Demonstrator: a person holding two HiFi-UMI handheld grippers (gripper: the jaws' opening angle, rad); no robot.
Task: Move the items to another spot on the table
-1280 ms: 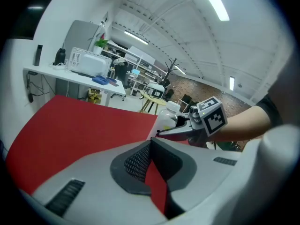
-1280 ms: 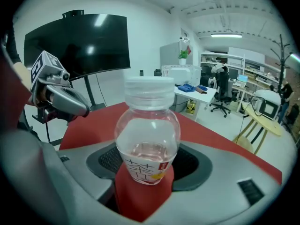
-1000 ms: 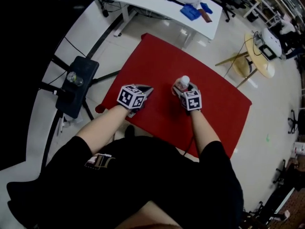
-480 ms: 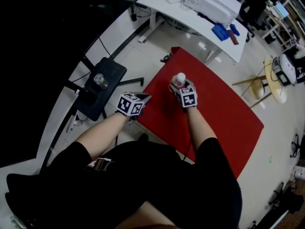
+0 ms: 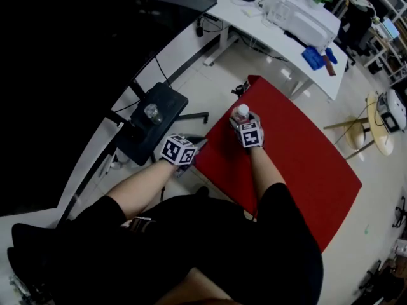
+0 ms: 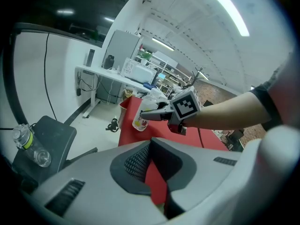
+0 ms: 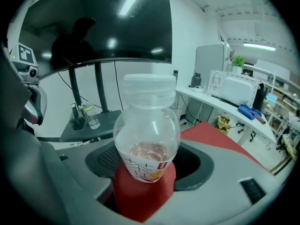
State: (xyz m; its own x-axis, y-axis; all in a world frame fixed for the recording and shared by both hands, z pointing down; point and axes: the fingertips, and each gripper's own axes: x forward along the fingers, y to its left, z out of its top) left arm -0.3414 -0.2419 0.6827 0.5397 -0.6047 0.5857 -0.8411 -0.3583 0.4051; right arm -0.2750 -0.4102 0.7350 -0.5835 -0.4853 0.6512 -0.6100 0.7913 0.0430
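One bottle (image 7: 146, 139) stands between the right gripper's (image 7: 149, 175) opening jaws.

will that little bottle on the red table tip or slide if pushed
The bottle looks only partly filled, so probably light. Its round body would likely roll once tipped. Smooth clear plastic may be slippery.

White desk (image 5: 280, 33) with printer (image 5: 306, 14); black stand (image 5: 143, 138) left; round wooden table (image 5: 379, 135) right.
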